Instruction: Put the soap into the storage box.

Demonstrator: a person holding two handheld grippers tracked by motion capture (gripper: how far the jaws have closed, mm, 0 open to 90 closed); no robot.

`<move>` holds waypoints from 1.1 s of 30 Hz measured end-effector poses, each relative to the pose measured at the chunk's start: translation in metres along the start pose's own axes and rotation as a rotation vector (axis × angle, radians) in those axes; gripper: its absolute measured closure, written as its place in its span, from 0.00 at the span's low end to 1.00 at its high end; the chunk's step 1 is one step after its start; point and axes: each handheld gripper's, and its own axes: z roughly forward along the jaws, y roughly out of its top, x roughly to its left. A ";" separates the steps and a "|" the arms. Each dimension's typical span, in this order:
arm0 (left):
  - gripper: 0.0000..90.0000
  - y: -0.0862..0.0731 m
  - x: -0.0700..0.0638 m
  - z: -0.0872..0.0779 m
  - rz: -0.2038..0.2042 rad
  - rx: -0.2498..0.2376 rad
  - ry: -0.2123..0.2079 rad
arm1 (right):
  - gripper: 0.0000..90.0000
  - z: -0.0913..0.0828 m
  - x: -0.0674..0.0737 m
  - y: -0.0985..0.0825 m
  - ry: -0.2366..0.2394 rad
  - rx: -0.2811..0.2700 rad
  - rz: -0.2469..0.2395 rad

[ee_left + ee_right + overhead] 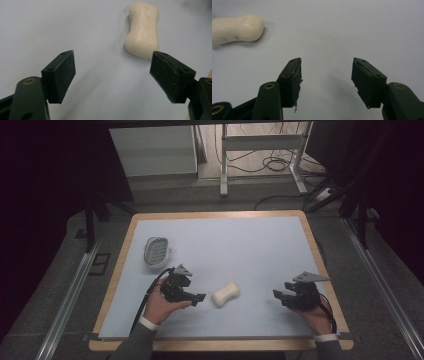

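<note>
Soap [226, 294]: one bar, cream-white, waisted like a peanut, rounded ends, smooth with a slight sheen. Embossed lettering and an oval mark run along its top face in the left gripper view [143, 30]; the wording is too faint to read. It lies flat on the mat [240, 245], toward the near edge, between the two grippers, its long axis slightly slanted.

Left gripper [199, 297]: held in the person's left hand [161, 306], just left of the soap and not touching it. Jaws wide apart, nothing between them; the soap sits just beyond the right-hand jaw tip in its own view.

Right gripper [278, 296]: held in the right hand [314, 316], well right of the soap, pointing left toward it. Jaws open, nothing held; pad edges look frayed. The soap's end shows at the upper left of its view [237, 27].

Soap dish [156, 251]: pale, oval, ridged inside, near the mat's left edge, behind the left gripper.

Mat: light blue, covering a wooden table [122, 255].
</note>
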 end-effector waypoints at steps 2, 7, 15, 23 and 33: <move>0.23 0.002 -0.001 0.001 0.004 0.001 -0.002 | 0.44 0.000 0.000 0.000 -0.002 -0.001 0.001; 0.23 0.004 -0.002 0.002 0.006 0.002 -0.005 | 0.41 0.000 0.000 -0.001 -0.013 -0.003 0.000; 0.23 0.009 -0.003 0.003 0.015 0.005 -0.004 | 0.40 0.000 -0.001 -0.002 -0.022 -0.001 0.004; 0.23 0.017 -0.008 0.009 0.032 0.021 -0.013 | 0.39 0.000 -0.001 -0.002 -0.029 -0.004 0.006; 0.25 0.029 -0.014 0.023 0.040 0.057 -0.027 | 0.38 0.000 0.000 -0.002 -0.034 -0.012 0.009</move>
